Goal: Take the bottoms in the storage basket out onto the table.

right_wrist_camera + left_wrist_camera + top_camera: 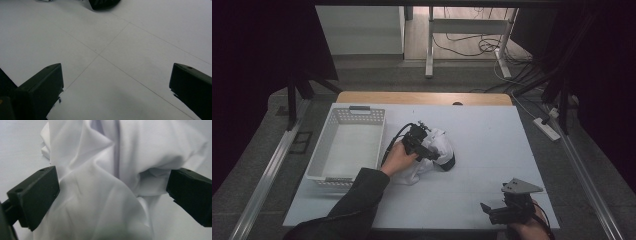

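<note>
Beside my work: a basket and bare tabletop

A white perforated basket (346,145) sits empty at my left on the white tabletop (492,135); a wooden strip (424,98) edges its far side.

The high view is dim, its left and right edges falling to near-black, while the white table (482,150) is the brightest area — evenly lit from overhead, without glare. A soft shadow lies on the table beside the crumpled white cloth (439,145). In the left gripper view the cloth's near folds blur — the black jaws at the bottom are soft-edged too.
</note>
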### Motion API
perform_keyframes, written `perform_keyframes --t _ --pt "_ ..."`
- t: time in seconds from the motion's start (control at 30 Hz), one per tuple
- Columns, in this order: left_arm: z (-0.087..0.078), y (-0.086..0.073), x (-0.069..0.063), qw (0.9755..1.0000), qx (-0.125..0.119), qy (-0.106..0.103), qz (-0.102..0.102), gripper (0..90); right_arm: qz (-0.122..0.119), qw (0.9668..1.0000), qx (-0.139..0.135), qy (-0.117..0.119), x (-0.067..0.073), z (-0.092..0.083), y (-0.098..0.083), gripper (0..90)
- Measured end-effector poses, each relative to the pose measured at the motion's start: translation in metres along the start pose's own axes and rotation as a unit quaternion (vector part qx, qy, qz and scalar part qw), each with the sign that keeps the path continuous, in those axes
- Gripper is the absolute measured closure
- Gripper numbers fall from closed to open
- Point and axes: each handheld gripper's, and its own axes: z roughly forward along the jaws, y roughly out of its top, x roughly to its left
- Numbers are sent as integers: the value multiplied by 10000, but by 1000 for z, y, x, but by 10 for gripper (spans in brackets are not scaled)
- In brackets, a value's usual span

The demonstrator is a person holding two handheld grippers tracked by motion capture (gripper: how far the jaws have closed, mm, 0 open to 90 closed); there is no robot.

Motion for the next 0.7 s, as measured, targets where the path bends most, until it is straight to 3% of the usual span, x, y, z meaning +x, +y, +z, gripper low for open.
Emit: perform_keyframes --t 0.27,0.4,0.7 --pt "-11 2 -8 9998 -38 -110 153 2 -8 10000 6 0 0 0 0 0" --pt "-18 4 -12 9996 -114 -45 253 2 -10 10000 7 0 0 0 0 0" --pt "-36 4 -9 9988 -297 143 375 2 -8 10000 13 2 0 0 0 0"
